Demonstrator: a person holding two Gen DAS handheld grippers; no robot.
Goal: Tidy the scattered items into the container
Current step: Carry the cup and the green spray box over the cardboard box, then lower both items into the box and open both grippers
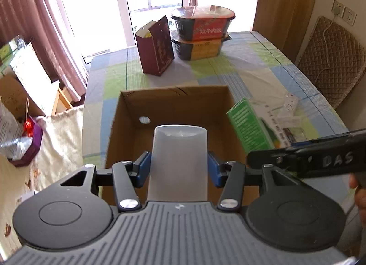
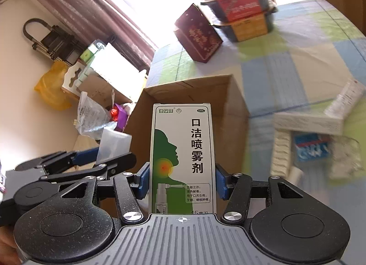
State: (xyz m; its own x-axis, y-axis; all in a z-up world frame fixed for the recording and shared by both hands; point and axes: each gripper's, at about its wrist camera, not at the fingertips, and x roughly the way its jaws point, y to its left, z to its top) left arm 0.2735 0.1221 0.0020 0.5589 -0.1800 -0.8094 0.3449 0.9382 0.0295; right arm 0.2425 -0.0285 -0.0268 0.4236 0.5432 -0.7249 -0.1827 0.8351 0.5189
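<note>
My left gripper (image 1: 179,165) is shut on a translucent plastic cup (image 1: 179,150), held over the open cardboard box (image 1: 173,92). The box's inside looks bare. My right gripper (image 2: 181,178) is shut on a green-and-white spray medicine box (image 2: 183,150), held above the near right side of the cardboard box (image 2: 194,84). That medicine box (image 1: 248,125) shows at the cardboard box's right wall in the left wrist view. The left gripper with its cup (image 2: 113,142) appears low on the left in the right wrist view.
Several white packets and boxes (image 2: 315,125) lie on the checked tablecloth (image 1: 251,68) right of the box. A maroon paper bag (image 1: 156,47) and two stacked food tubs (image 1: 202,31) stand at the far end. A quilted chair (image 1: 331,63) is right; floor clutter left.
</note>
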